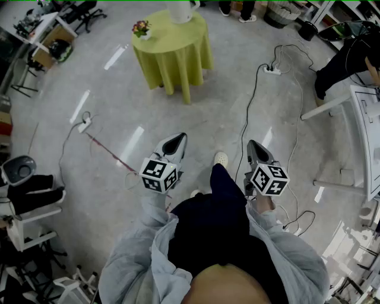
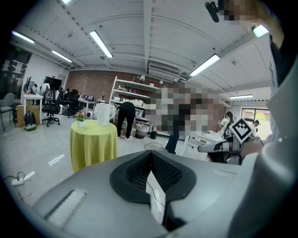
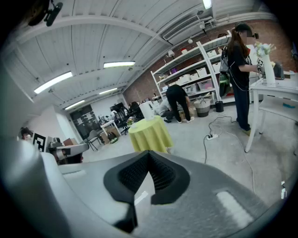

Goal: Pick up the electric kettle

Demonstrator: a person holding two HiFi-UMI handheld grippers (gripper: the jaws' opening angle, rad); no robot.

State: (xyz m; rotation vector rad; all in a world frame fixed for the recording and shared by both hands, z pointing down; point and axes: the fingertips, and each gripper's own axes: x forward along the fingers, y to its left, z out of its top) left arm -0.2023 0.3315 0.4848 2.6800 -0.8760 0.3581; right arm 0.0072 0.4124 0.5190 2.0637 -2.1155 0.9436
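Note:
The white electric kettle (image 1: 184, 9) stands on a round table with a yellow-green cloth (image 1: 175, 50), far ahead of me across the floor, next to a small pot of flowers (image 1: 141, 28). My left gripper (image 1: 177, 139) and right gripper (image 1: 255, 145) are held side by side over the bare floor, well short of the table, both shut and empty. In the left gripper view the kettle (image 2: 103, 114) shows small on the table (image 2: 93, 144), beyond the shut left gripper (image 2: 150, 155). In the right gripper view the kettle (image 3: 148, 110) stands above the shut right gripper (image 3: 149, 153).
Power strips (image 1: 272, 70) (image 1: 84, 124) with long cables trail over the floor between me and the table. A white table (image 1: 365, 136) stands at the right, with a person (image 3: 240, 69) beside it. Shelves, chairs and other people line the room's edges.

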